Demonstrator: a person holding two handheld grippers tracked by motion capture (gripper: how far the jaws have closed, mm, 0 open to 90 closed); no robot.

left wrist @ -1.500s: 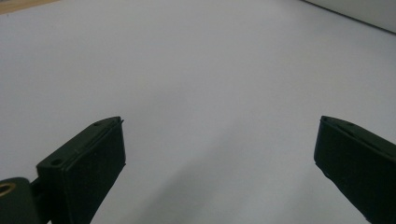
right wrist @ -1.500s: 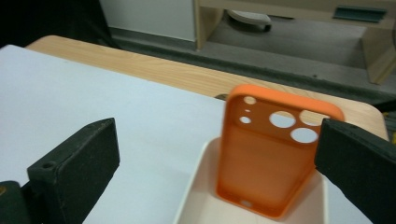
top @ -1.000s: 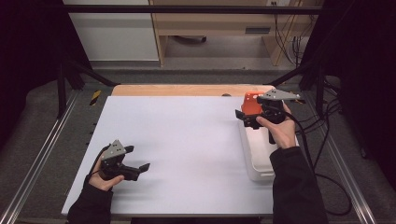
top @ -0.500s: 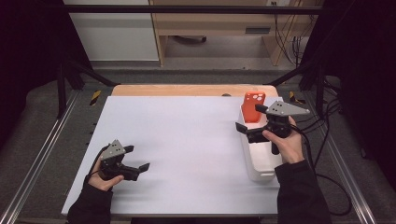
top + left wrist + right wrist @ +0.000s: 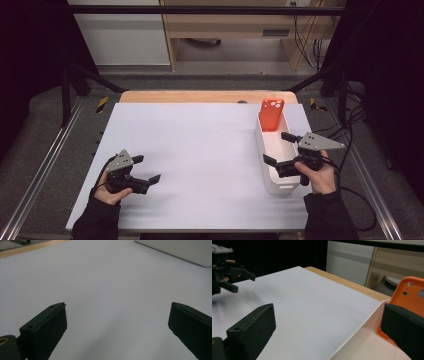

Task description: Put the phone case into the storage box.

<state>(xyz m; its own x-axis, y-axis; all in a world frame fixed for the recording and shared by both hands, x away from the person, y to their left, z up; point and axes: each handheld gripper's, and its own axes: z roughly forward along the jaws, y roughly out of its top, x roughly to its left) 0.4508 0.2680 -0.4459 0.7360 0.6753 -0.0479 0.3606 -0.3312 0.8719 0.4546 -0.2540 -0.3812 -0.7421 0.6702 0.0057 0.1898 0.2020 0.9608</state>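
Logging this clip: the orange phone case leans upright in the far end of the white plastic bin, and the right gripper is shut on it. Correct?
Not quite. The right gripper is open and empty; the high view shows it back from the orange phone case, which does lean upright in the white plastic bin's far end.

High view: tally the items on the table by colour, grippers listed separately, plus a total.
Orange: 1, the phone case leaning upright at the far end of the bin.
White: 1, the long bin at the table's right.
Black grippers: 2, left gripper and right gripper, both open and empty.
Total: 4
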